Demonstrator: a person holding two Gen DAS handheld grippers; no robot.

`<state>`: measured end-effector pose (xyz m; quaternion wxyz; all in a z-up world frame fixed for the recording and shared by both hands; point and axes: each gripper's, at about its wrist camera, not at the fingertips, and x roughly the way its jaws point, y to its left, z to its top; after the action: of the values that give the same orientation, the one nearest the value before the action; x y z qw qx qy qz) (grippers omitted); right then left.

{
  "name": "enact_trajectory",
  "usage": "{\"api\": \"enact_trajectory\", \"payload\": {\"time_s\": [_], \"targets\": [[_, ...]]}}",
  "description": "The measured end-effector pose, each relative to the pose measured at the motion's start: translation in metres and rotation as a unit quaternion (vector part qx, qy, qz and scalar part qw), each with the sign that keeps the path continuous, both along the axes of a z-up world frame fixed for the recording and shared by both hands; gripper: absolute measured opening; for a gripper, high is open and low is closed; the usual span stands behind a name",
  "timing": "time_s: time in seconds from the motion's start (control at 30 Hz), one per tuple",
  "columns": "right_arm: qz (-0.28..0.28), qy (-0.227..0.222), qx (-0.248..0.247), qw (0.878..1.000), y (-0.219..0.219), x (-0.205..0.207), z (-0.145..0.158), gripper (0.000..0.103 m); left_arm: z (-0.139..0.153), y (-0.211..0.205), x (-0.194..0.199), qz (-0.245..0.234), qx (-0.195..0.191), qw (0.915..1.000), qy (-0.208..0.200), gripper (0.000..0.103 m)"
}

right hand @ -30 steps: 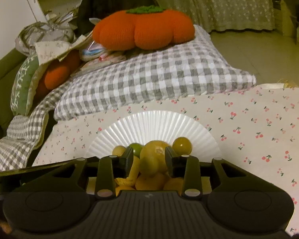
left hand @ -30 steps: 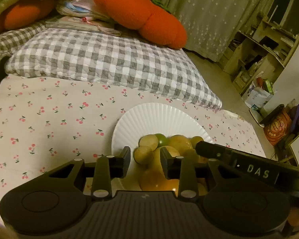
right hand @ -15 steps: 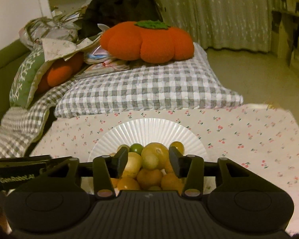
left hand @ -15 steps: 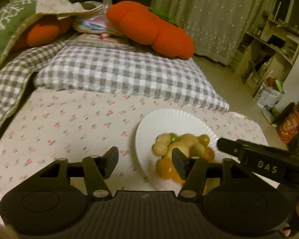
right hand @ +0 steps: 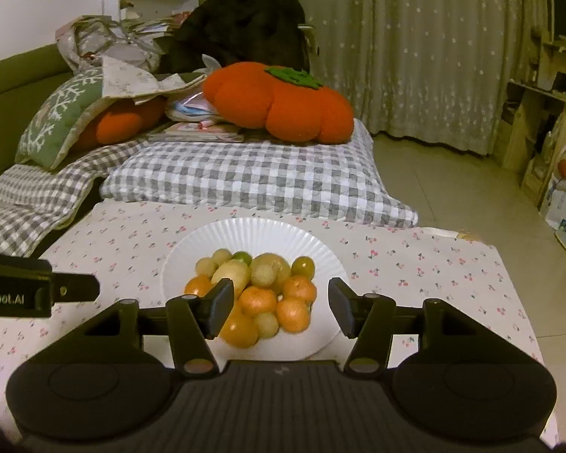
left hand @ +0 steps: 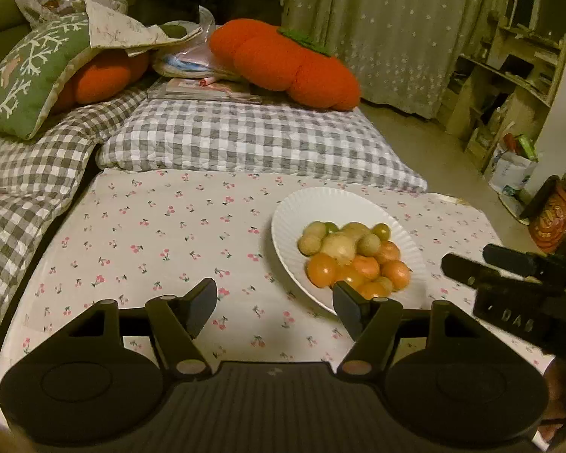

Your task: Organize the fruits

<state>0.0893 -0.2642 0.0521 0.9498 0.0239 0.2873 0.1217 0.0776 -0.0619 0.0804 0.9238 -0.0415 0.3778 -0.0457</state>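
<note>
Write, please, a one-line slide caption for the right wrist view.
Open right tool hovers over a white plate piled with fruits on a cherry-print cloth.

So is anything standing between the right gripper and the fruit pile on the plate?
Nothing visible does. The right gripper is open, and the fruit pile on the white paper plate lies straight ahead between its fingers. The left gripper is off to the side, over the cherry-print tablecloth.

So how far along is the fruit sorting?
Looks nearly done: every visible fruit is piled on the white plate, none on the tablecloth. Nothing in hand: left gripper and right gripper are open and empty. Nothing visibly remains.
</note>
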Motion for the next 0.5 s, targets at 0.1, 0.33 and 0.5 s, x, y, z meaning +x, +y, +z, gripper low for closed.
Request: {"api": "enact_trajectory", "payload": {"time_s": [0.1, 0.33, 0.5], "targets": [[0.006, -0.002, 0.0, 1.0, 0.003, -0.012, 0.0, 0.054, 0.003, -0.004, -0.012, -0.004, 0.005, 0.9999, -0.012, 0.063], [-0.003, -0.02, 0.008, 1.0, 0.006, -0.043, 0.004, 0.063, 0.006, -0.001, -0.037, 0.003, 0.007, 0.9995, -0.029, 0.064], [-0.016, -0.019, 0.031, 0.999, 0.005, -0.061, 0.004, 0.068, 0.009, 0.001, -0.057, 0.007, 0.011, 0.999, -0.042, 0.069]]}}
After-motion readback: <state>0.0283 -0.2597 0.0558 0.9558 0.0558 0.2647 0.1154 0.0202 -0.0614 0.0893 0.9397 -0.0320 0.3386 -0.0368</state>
